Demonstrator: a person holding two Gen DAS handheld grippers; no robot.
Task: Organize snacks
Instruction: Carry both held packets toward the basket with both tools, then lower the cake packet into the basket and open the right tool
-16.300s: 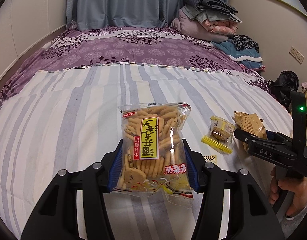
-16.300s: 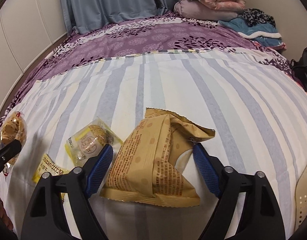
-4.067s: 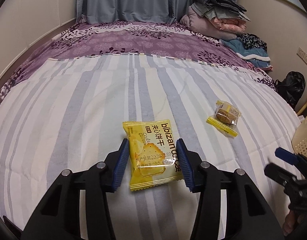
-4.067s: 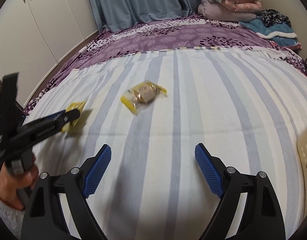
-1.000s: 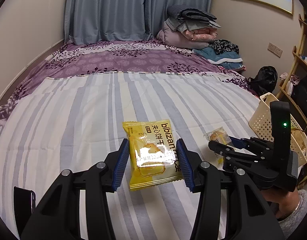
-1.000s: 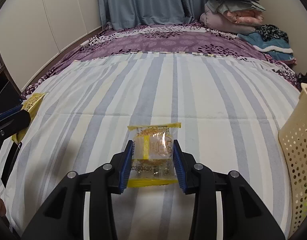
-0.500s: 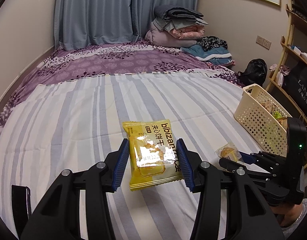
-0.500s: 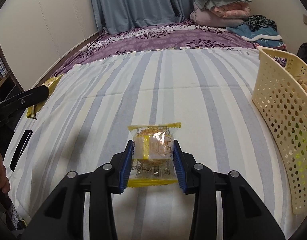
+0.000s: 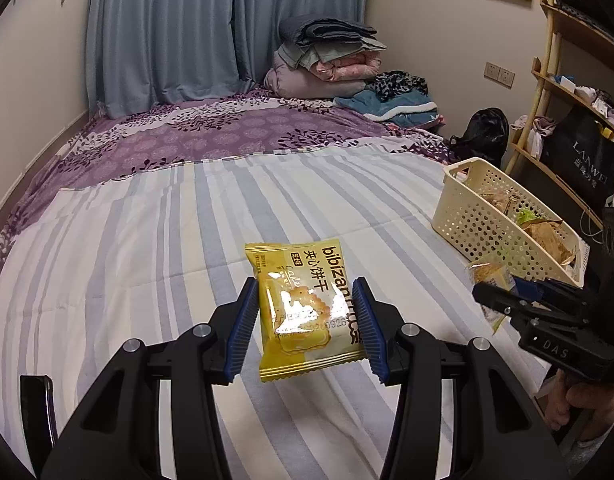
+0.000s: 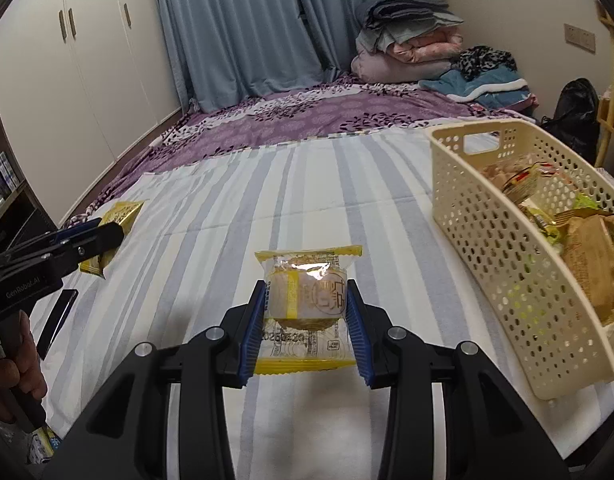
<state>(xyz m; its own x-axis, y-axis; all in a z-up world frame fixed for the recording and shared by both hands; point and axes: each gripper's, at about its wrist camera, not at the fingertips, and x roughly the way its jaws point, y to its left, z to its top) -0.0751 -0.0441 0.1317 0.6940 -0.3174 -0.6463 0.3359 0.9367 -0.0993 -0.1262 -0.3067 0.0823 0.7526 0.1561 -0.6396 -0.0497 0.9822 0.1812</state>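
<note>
- While the bed (image 9: pixel 147 240) serves as the work surface, a yellow sandwich-biscuit packet (image 9: pixel 307 308) is clamped edge to edge in the left claw (image 9: pixel 305 326) and carried clear of the striped sheet (image 10: pixel 307 184), presumably so it can be lifted over a rim.
- Further right, a clear-and-yellow wrapped pastry (image 10: pixel 305 304) is pinched across its width by the right claw (image 10: pixel 306 328), clenched on the wrapper and held flat above the sheet, just short of the basket.
- At the far right, the cream perforated basket (image 10: pixel 487 248) is set on the bed's edge and is already partly filled with other snack bags (image 10: pixel 587 260); it is judged to be the collection point, which would explain why both packets are held raised and aimed that way.
</note>
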